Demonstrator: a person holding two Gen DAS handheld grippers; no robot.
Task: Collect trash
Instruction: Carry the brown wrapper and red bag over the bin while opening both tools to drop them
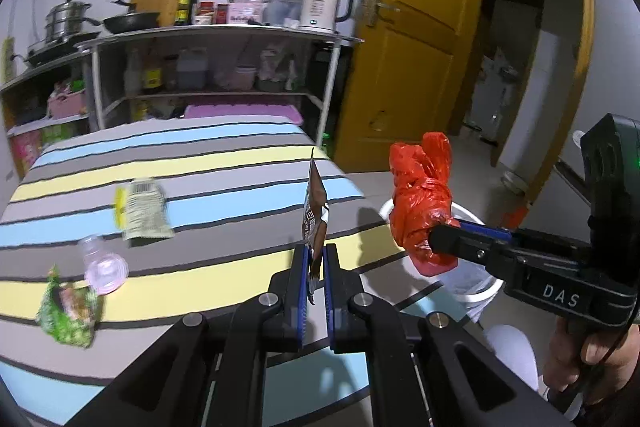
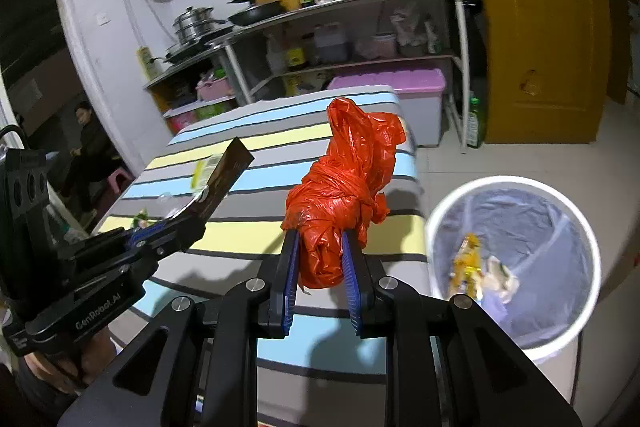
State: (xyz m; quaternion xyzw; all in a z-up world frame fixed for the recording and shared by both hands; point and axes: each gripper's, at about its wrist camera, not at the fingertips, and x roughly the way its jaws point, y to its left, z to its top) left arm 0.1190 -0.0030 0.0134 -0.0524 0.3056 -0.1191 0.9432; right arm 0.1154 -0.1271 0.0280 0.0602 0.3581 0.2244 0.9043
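My left gripper [image 1: 315, 251] is shut on a brown snack wrapper [image 1: 314, 215] and holds it upright above the striped table [image 1: 208, 163]. It also shows in the right wrist view [image 2: 188, 217] with the wrapper [image 2: 224, 175]. My right gripper [image 2: 320, 239] is shut on a knotted red plastic bag [image 2: 344, 187], held at the table's right edge; it also shows in the left wrist view [image 1: 434, 243] with the bag [image 1: 420, 203]. A white trash bin [image 2: 440, 227] with a liner stands on the floor to the right, with some trash inside.
On the table lie a yellow-green packet [image 1: 144, 211], a pink plastic bottle [image 1: 102, 263] and a green wrapper [image 1: 68, 311]. Metal shelves [image 1: 216, 39] with cookware stand behind it. A yellow door [image 1: 412, 39] is at the right. A person sits far left [image 2: 86, 147].
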